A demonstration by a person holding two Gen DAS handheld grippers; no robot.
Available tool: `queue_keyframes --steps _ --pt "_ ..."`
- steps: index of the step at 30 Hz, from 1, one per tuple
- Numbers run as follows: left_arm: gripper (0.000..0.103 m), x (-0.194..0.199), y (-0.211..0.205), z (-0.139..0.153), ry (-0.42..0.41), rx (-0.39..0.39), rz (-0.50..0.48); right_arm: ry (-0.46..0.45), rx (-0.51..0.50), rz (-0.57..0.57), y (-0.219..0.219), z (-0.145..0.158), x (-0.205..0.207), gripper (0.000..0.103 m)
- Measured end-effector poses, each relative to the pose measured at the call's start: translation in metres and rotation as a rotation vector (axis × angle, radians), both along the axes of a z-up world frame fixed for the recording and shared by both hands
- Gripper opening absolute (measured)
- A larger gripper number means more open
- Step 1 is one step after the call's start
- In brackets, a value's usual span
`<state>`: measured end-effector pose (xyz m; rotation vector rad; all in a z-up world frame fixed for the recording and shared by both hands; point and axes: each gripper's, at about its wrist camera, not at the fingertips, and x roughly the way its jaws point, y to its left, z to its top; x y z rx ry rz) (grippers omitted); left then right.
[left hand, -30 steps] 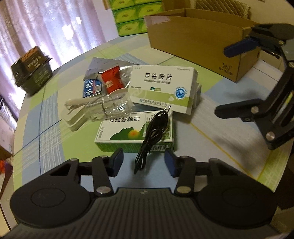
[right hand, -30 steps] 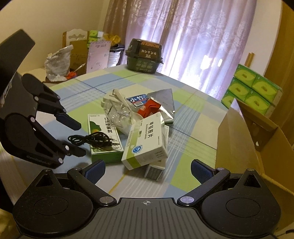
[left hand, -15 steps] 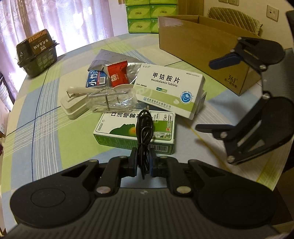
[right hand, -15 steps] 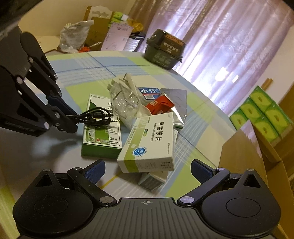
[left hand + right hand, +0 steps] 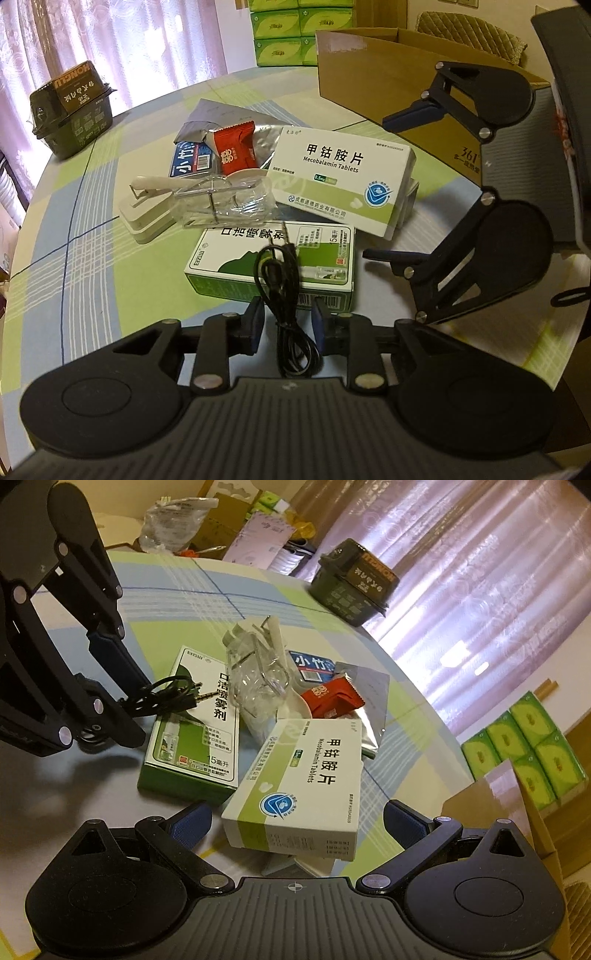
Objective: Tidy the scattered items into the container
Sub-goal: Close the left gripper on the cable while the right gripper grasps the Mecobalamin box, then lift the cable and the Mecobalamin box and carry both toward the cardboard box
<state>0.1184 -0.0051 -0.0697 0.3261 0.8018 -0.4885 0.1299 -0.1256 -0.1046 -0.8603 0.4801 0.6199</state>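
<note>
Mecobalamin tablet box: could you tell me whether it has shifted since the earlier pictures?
No. The tablet box still lies along the far edge of the green spray box.

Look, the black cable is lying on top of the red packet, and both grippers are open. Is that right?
Not quite. In the left wrist view the black cable lies on the green box, not the red packet. Both grippers are open: left gripper, right gripper.

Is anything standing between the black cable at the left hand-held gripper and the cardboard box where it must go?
Yes. The open right hand-held gripper hangs between the black cable and the cardboard box, before its near wall. The white tablet box also lies low on that way.
</note>
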Motion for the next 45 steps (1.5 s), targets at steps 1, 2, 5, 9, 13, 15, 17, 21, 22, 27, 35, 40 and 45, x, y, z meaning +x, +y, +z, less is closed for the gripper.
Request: queue_keyframes --steps 1,2,5,9,13,15,17,21,22,27,35,40,45 --pt "0.022 0.001 0.000 0.000 0.002 -0.001 0.001 0.013 -0.005 0.002 0.000 0.000 0.001 0.080" --pt "0.022 0.001 0.000 -0.001 0.003 -0.001 0.001 0.024 -0.010 -0.003 0.001 -0.001 0.003 0.080" --pt "0.024 0.001 -0.001 -0.001 0.004 0.001 0.000 0.033 -0.005 -0.011 0.000 -0.003 0.008 0.079" --pt "0.025 0.001 -0.001 -0.002 0.009 0.002 0.003 0.035 0.024 -0.023 -0.003 0.000 0.005 0.076" --pt "0.024 0.003 0.000 -0.003 0.029 0.003 0.015 0.055 0.082 -0.052 -0.010 0.008 0.000 0.075" --pt "0.015 0.003 0.000 -0.003 0.039 0.001 0.026 0.077 0.117 -0.071 -0.015 0.014 -0.004 0.075" --pt "0.014 0.001 0.002 -0.001 0.055 -0.014 0.042 0.113 0.164 -0.096 -0.023 0.022 -0.009 0.075" --pt "0.013 -0.009 0.005 0.003 0.072 -0.041 0.063 0.182 0.266 -0.151 -0.046 0.035 -0.025 0.075" --pt "0.013 -0.012 0.005 0.004 0.074 -0.048 0.066 0.194 0.290 -0.166 -0.052 0.037 -0.030 0.075" --pt "0.013 -0.032 -0.001 0.007 0.091 -0.078 0.057 0.263 0.380 -0.263 -0.083 0.040 -0.055 0.075" --pt "0.013 -0.053 -0.022 0.001 0.114 -0.063 0.021 0.352 0.417 -0.359 -0.114 0.032 -0.088 0.076" --pt "0.016 -0.056 -0.025 -0.001 0.112 -0.049 0.038 0.346 0.423 -0.365 -0.117 0.031 -0.093 0.103" --pt "0.025 -0.051 -0.027 -0.001 0.107 -0.036 0.047 0.348 0.436 -0.367 -0.114 0.031 -0.085 0.103"
